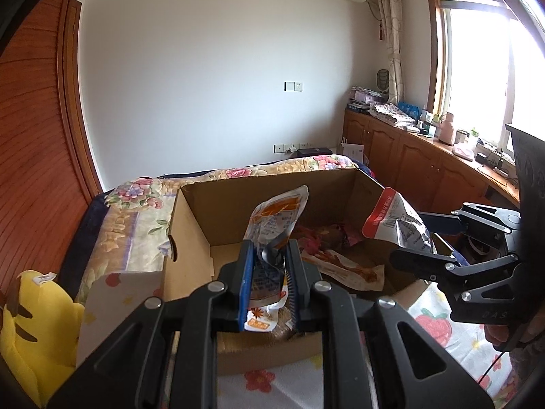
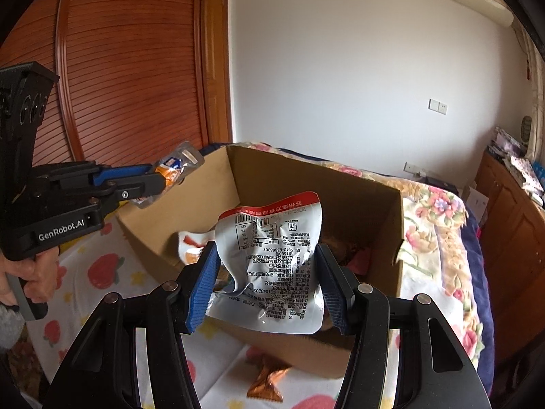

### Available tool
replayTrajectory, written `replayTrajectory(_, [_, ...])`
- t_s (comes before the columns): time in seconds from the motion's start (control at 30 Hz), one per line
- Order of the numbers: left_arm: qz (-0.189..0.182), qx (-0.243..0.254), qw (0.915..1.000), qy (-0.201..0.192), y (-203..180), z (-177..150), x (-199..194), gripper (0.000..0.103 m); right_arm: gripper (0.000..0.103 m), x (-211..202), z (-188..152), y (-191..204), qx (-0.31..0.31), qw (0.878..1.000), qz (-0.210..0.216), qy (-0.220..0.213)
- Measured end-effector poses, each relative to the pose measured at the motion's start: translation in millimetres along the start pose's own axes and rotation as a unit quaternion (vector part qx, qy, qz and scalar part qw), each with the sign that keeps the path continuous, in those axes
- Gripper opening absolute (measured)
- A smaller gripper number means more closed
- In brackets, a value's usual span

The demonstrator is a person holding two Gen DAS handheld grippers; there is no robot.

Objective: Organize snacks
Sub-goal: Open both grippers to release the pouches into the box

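Above the box rim, left tool clamps orange packet; right tool clamps grey packet.

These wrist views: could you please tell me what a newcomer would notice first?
Both grippers hold snack packs over the open cardboard box: the left gripper pinches an orange pack, the right gripper a red-topped white pack. A yellow plush sits far left.

Yellow plush toy beside floral bedspread
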State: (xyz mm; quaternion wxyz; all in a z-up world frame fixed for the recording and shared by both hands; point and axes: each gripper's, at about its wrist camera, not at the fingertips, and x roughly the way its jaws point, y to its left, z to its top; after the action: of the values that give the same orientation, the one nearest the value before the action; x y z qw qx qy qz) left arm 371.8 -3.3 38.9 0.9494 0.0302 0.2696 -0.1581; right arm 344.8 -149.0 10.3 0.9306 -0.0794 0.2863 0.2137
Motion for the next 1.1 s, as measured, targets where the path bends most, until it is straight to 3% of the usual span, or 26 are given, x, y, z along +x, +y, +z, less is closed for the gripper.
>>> replayTrajectory(0.67, [0.000, -0.005, 0.9997, 0.023, -2, -10, 33, 0.017, 0.059, 32, -4, -26, 0.049, 0.999, 0.001, 0.010])
replayTrajectory(0.73, [0.000, -0.007, 0.9998, 0.019, -2, -11, 34, 0.019, 0.059, 33, -5, -25, 0.047, 0.999, 0.001, 0.012])
replayTrajectory(0.83, [-0.004, -0.016, 0.9998, 0.015, 3, -12, 31, 0.033, 0.062, 36, -3, -27, 0.045, 0.999, -0.002, 0.012])
replayTrajectory(1.1, [0.003, -0.019, 0.9997, 0.014, 6, -16, 14, 0.035, 0.068, 30, -3, -26, 0.043, 0.999, -0.008, 0.009])
